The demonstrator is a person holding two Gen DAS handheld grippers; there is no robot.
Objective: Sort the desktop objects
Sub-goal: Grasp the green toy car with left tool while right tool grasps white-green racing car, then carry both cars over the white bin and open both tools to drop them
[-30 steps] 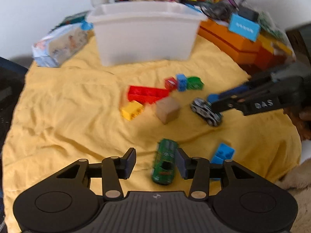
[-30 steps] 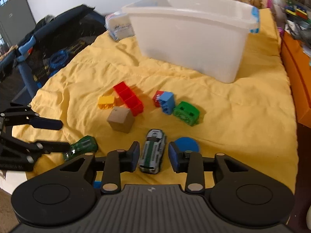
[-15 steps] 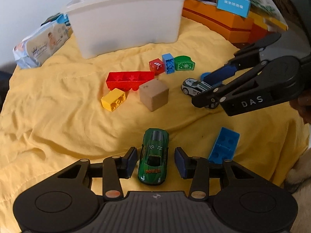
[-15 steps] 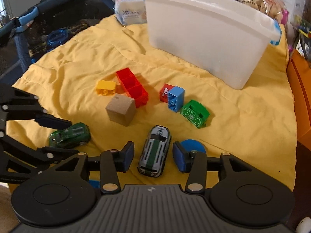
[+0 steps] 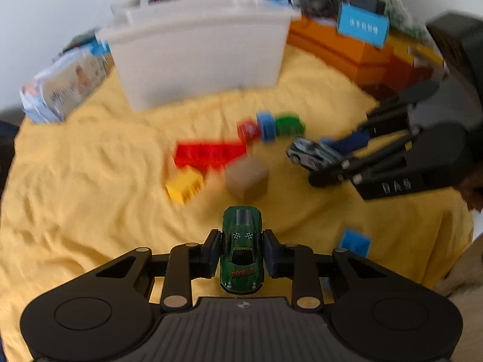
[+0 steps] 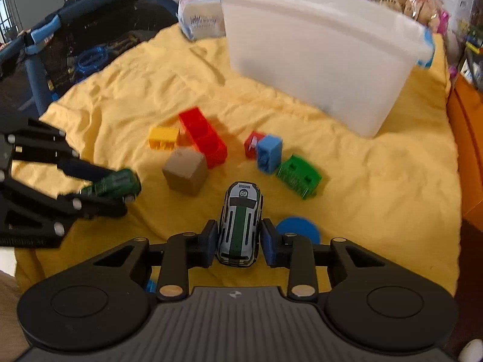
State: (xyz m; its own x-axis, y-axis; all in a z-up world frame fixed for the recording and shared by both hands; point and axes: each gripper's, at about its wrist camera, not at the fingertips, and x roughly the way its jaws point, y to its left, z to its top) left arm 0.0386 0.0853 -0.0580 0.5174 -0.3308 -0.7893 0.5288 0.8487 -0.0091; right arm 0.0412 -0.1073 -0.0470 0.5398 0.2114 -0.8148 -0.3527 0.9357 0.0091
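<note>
The left gripper (image 5: 241, 252) had just been closing, its fingers clamped on the green car (image 5: 241, 250). The right gripper (image 6: 240, 239) had likewise closed on the silver car (image 6: 240, 226). Both cars sat in front of the white bin (image 6: 317, 69), on the yellow cloth (image 6: 377, 181). Sorting looked barely begun: the wooden cube (image 6: 185, 170) and the coloured bricks (image 6: 202, 138) lay loose before the bin.
</note>
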